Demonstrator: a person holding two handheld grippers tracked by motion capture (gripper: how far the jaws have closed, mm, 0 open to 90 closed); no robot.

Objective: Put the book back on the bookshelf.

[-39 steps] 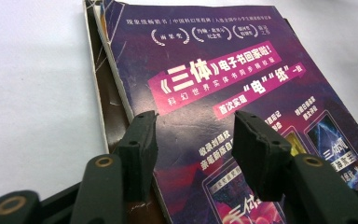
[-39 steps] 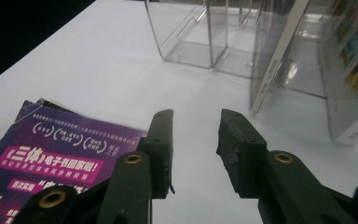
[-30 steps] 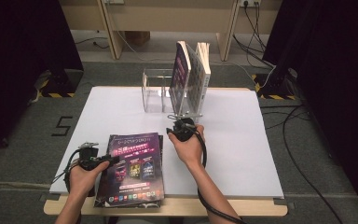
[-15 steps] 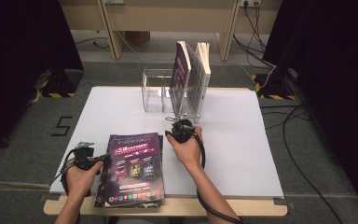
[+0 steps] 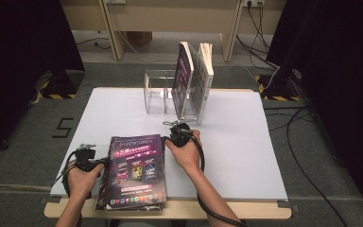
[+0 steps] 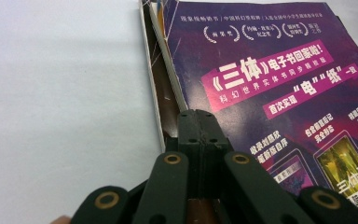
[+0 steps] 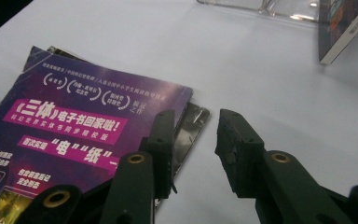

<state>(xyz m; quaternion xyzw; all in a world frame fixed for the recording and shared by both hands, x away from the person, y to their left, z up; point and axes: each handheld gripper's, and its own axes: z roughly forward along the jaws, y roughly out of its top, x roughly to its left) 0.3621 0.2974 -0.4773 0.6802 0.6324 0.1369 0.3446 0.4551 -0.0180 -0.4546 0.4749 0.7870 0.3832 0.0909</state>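
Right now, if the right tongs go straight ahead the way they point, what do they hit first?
Probably bare table first; the right tongs sit open at the top magazine's corner. Farther along that line stands the clear rack with upright books, though depth is hard to judge.

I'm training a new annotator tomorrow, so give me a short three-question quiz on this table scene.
1. True or false: the left tool is shut at the left edge of the purple magazine.
2. Where do the two upright books stand?
A. In the clear acrylic rack
B. Flat on the magazine stack
C. On the floor
3. Fill in: the right tool has its jaws ____ at the magazine's far right corner.

Key
1. True; its pads are pressed together at that edge, having just closed; whether a page is pinched between them cannot be told.
2. A
3. Open; the jaws stand apart on either side of the corner, pressing on nothing.
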